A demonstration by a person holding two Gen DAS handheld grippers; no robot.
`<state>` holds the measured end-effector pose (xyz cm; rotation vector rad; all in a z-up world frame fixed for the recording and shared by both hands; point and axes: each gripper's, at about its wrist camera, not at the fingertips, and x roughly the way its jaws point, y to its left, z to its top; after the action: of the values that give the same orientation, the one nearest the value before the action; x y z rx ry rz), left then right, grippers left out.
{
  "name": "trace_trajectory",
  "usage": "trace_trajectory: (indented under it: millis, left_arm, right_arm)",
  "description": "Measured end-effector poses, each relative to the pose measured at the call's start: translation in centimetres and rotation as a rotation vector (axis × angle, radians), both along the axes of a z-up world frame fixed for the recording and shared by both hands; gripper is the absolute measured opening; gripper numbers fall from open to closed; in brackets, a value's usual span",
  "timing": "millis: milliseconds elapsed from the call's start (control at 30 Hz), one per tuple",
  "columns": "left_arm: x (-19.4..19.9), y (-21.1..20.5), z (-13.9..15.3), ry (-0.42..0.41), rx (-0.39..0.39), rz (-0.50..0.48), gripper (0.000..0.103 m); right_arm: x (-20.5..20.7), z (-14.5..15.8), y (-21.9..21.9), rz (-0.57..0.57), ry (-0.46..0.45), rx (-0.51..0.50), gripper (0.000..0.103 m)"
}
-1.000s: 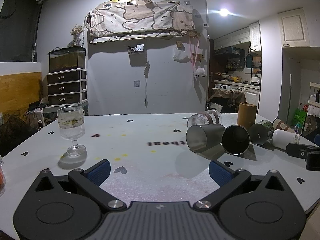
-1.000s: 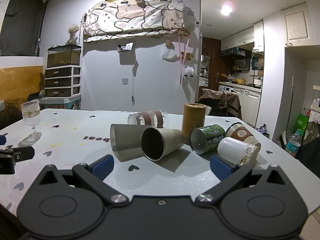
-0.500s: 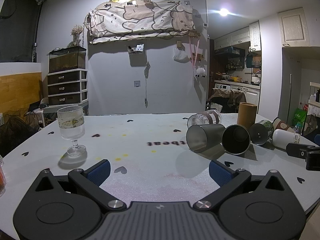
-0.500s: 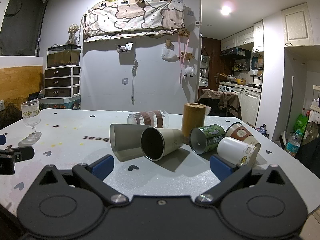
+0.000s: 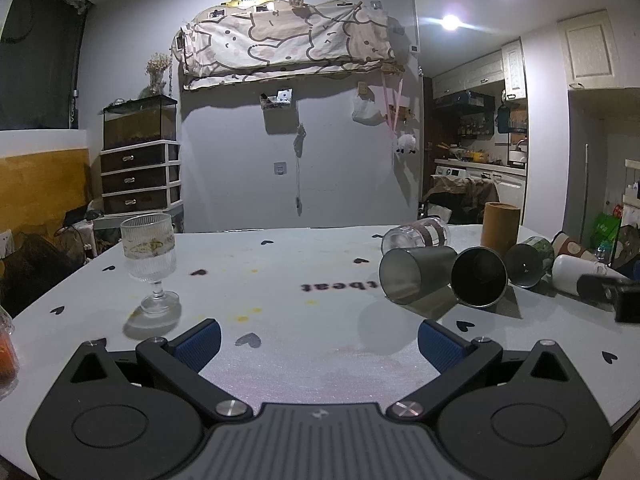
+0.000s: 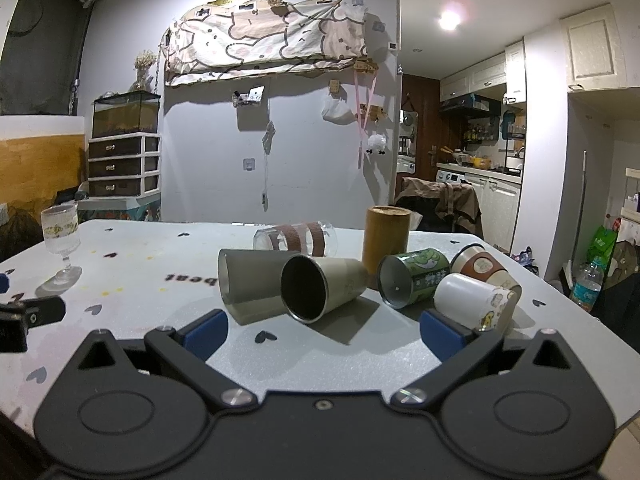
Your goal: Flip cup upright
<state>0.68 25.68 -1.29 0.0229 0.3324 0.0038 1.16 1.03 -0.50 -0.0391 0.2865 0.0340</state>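
Note:
Several cups lie on their sides on the white table point(image 6: 160, 276): a grey steel cup point(image 6: 248, 280), a beige cup with a dark inside point(image 6: 320, 284), a green printed cup point(image 6: 416, 276), a white cup point(image 6: 472, 304), a brown-banded paper cup point(image 6: 484, 264) and a clear glass with brown bands point(image 6: 296, 236). My right gripper point(image 6: 322, 330) is open and empty, just short of the beige cup. My left gripper point(image 5: 318, 342) is open and empty over bare table, left of the cups point(image 5: 416, 276).
A stemmed glass point(image 5: 150, 260) stands upright at the left. A tall tan cylinder point(image 6: 386, 244) stands upright behind the cups. The other gripper's tip shows at the right edge of the left wrist view point(image 5: 612, 292) and the left edge of the right wrist view point(image 6: 28, 316).

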Motion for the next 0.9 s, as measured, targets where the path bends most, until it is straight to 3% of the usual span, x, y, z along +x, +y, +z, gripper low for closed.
trace_trajectory:
  millis: [200, 433, 567, 667, 767, 900]
  left_arm:
    - [-0.2, -0.3, -0.3, 0.017, 0.022, 0.001, 0.103]
    - [-0.4, -0.1, -0.4, 0.027, 0.041, 0.007, 0.103]
    - [-0.2, 0.0, -0.6, 0.036, 0.037, 0.014, 0.103]
    - [-0.2, 0.3, -0.6, 0.032, 0.046, 0.027, 0.103]
    - [-0.4, 0.6, -0.7, 0.015, 0.053, 0.035, 0.103]
    - [-0.4, 1.0, -0.9, 0.012, 0.056, 0.042, 0.103]
  right_arm:
    - [4.0, 0.6, -1.2, -0.058, 0.015, 0.027, 0.103]
    - [11.4, 2.1, -2.4, -0.035, 0.122, 0.120, 0.103]
    - [15.8, 3.0, -3.3, -0.077, 0.187, 0.237, 0.103]
    - [19.3, 2.9, -4.3, -0.108, 0.279, 0.395, 0.099]
    - [22.2, 1.6, -4.7, -0.145, 0.372, 0.521, 0.095]
    - [24.7, -0.7, -4.3, -0.218, 0.472, 0.605, 0.091]
